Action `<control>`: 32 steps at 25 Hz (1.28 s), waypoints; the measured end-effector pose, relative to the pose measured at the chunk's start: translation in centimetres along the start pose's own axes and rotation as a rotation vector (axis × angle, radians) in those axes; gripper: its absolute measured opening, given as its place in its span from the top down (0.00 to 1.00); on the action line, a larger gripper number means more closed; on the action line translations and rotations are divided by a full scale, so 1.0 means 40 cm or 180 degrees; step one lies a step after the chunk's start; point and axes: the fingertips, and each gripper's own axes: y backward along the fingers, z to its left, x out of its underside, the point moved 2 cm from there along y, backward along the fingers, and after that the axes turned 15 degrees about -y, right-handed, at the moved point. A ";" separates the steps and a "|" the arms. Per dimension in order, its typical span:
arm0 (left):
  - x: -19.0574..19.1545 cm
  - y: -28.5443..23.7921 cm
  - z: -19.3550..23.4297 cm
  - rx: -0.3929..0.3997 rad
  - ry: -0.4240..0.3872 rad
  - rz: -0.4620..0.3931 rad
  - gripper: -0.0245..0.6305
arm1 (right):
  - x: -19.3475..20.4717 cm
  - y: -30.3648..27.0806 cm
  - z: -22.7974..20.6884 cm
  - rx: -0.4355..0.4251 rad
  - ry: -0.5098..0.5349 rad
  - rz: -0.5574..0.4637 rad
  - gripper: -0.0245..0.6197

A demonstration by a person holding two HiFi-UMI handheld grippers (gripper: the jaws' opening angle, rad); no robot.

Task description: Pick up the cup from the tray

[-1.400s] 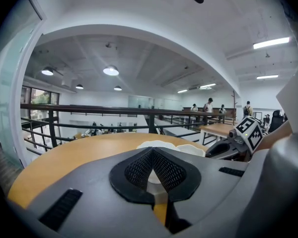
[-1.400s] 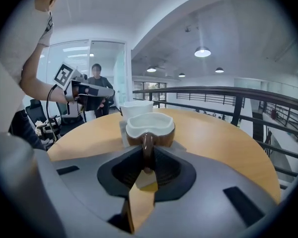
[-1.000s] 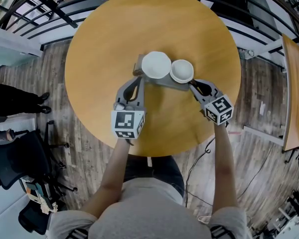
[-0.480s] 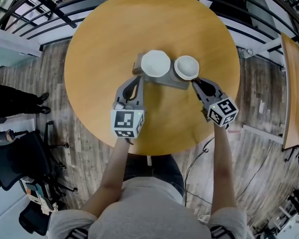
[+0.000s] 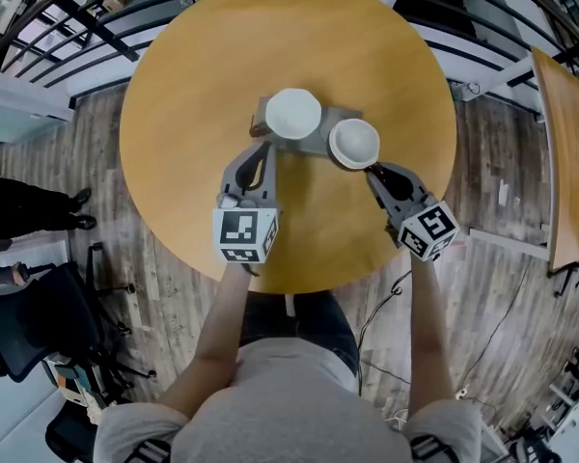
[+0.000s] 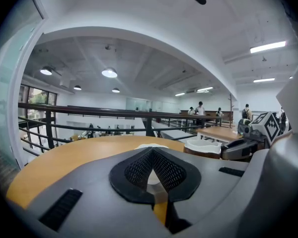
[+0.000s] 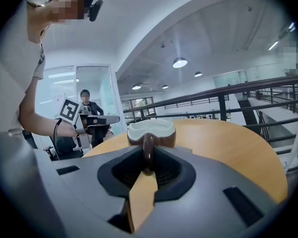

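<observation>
So, one tray (image 5: pixel 315 146), one white bowl (image 5: pixel 292 114) on it, one cup (image 5: pixel 354 143) at the tray's right end; my right gripper (image 5: pixel 373 170) pinches the cup's handle; my left gripper (image 5: pixel 261 149), jaws fully together, sits at the tray's near edge.

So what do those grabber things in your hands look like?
Both are grey plastic. The left gripper and right gripper each narrow to two jaws lined with black mesh pads. Each carries a white cube printed with black square markers. The person wears a light grey short-sleeved T-shirt.
</observation>
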 end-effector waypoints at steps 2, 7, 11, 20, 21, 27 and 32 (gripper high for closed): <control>0.005 0.007 -0.003 0.0009 -0.0012 0.0005 0.95 | 0.028 0.007 0.013 0.0011 -0.0059 0.0006 0.89; 0.008 0.018 -0.009 0.0024 -0.0019 -0.0009 0.95 | 0.085 0.017 0.039 0.0026 -0.0151 0.0063 0.89; 0.012 0.029 -0.011 0.0030 -0.0015 -0.0005 0.95 | 0.130 0.018 0.057 0.0052 -0.0204 0.0123 0.89; 0.041 0.049 -0.016 0.0024 -0.0009 0.0057 0.95 | 0.261 0.010 0.060 0.0152 -0.0408 0.0370 0.89; 0.043 0.051 -0.016 0.0021 -0.0007 0.0063 0.95 | 0.271 0.009 0.059 0.0169 -0.0409 0.0395 0.89; 0.048 0.068 -0.015 -0.0008 -0.0004 0.0077 0.95 | 0.300 0.006 0.053 0.0261 -0.0351 0.0458 0.89; 0.054 0.081 -0.014 -0.0027 0.0000 0.0092 0.95 | 0.311 0.004 0.044 0.0368 -0.0307 0.0439 0.89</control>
